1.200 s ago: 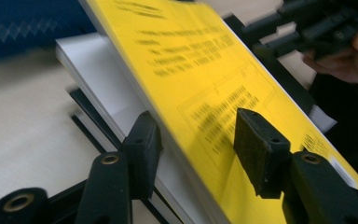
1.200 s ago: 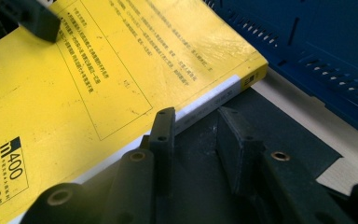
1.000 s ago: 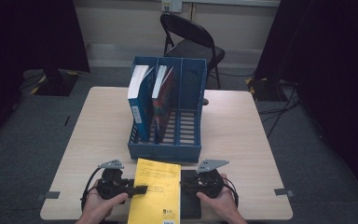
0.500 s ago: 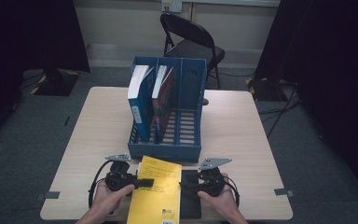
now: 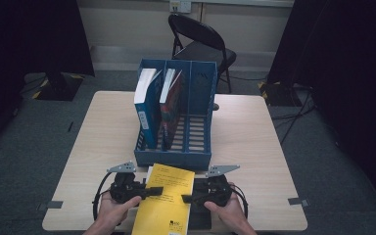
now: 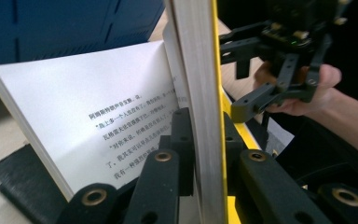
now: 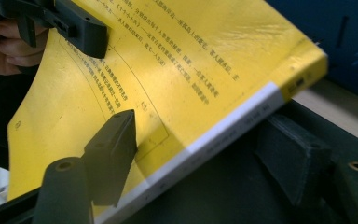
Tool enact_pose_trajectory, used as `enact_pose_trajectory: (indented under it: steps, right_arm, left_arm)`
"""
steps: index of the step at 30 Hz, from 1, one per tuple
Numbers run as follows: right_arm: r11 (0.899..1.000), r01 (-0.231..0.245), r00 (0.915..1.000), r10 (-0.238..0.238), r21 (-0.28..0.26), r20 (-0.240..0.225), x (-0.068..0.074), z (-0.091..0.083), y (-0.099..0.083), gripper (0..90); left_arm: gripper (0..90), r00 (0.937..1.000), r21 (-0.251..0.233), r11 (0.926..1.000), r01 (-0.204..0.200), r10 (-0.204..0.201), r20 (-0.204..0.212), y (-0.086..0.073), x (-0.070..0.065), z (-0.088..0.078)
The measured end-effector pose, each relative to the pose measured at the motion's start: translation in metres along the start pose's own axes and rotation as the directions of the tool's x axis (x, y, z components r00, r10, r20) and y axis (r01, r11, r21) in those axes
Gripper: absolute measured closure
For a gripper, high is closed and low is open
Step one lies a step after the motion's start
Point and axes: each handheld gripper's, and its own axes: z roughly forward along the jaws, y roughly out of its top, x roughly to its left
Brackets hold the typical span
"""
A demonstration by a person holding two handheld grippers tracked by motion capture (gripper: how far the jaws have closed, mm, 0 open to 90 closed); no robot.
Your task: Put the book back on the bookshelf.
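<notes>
Left claw (image 5: 152, 190) clamped on yellow paperback book (image 5: 169, 196) at surface's near edge — right claw (image 5: 188, 198) opening, released; filing into blue slotted plastic rack (image 5: 196, 147) remains.

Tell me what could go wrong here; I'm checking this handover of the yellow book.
The left gripper clamps only some pages and the cover of the yellow book, so the rest may fan open. The right gripper has just been opening around the spine edge, so the book may sag or twist.

yellow book (image 5: 166, 200) with a white spine band, blue file rack (image 5: 176, 147), black tongs (image 5: 154, 191)
</notes>
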Motion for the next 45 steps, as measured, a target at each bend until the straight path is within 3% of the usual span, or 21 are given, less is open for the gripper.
enact_pose_trajectory:
  steps: [5, 12, 16, 19, 25, 28, 30, 35, 38, 41, 45]
  right_arm:
    - [1.0, -0.007, 0.9998, 0.007, 0.001, -0.018, 0.001, -0.001, 0.002, 31.7]
    - [0.997, -0.047, 0.9983, 0.044, -0.069, -0.038, -0.006, -0.012, 0.015, 45.2]
    - [0.995, -0.04, 0.9987, 0.037, -0.093, -0.036, -0.006, -0.016, 0.024, 48.9]
    - [0.991, -0.051, 0.9969, 0.043, -0.125, -0.066, -0.008, -0.021, 0.029, 54.9]
    - [0.984, -0.055, 0.9957, 0.042, -0.171, -0.083, -0.009, -0.031, 0.037, 60.3]
    - [0.981, -0.03, 0.9967, 0.015, -0.189, -0.08, -0.005, -0.038, 0.044, 63.5]
    - [0.975, -0.004, 0.9964, -0.015, -0.223, -0.083, -0.002, -0.044, 0.051, 66.0]
    - [0.96, 0.052, 0.9957, -0.071, -0.274, -0.06, 0.006, -0.06, 0.07, 70.6]
    - [0.945, 0.083, 0.9941, -0.101, -0.315, -0.04, 0.011, -0.07, 0.078, 73.6]
    - [0.932, 0.102, 0.9928, -0.118, -0.348, -0.024, 0.014, -0.078, 0.082, 76.0]
    - [0.926, 0.12, 0.9892, -0.142, -0.359, -0.036, 0.016, -0.081, 0.078, 75.7]
  left_arm:
    - [83.0, 0.9999, -0.007, 0.9999, -0.01, 0.01, 0.005, 0.001, -0.002, -0.001]
    - [83.3, 0.9994, -0.057, 0.9978, -0.033, 0.033, -0.01, 0.009, -0.004, -0.006]
    - [83.2, 0.9991, -0.074, 0.9964, -0.041, 0.04, -0.016, 0.013, -0.005, -0.01]
    - [83.1, 0.9993, -0.091, 0.9951, -0.038, 0.037, -0.01, 0.015, -0.005, -0.012]
    - [82.8, 0.9987, -0.11, 0.9927, -0.05, 0.049, -0.014, 0.019, -0.008, -0.012]
    - [82.3, 0.9986, -0.125, 0.9907, -0.053, 0.053, -0.006, 0.023, -0.01, -0.014]
    - [82.1, 0.9981, -0.138, 0.9885, -0.061, 0.062, 0.002, 0.029, -0.013, -0.017]
    - [82.3, 0.9933, -0.183, 0.9762, -0.116, 0.113, -0.023, 0.043, -0.021, -0.021]
    - [82.0, 0.9907, -0.204, 0.9695, -0.136, 0.131, -0.035, 0.053, -0.026, -0.021]
    - [79.8, 0.9899, -0.218, 0.9656, -0.141, 0.135, -0.042, 0.057, -0.03, -0.019]
    - [77.8, 0.9883, -0.217, 0.9641, -0.153, 0.149, -0.034, 0.055, -0.031, -0.018]
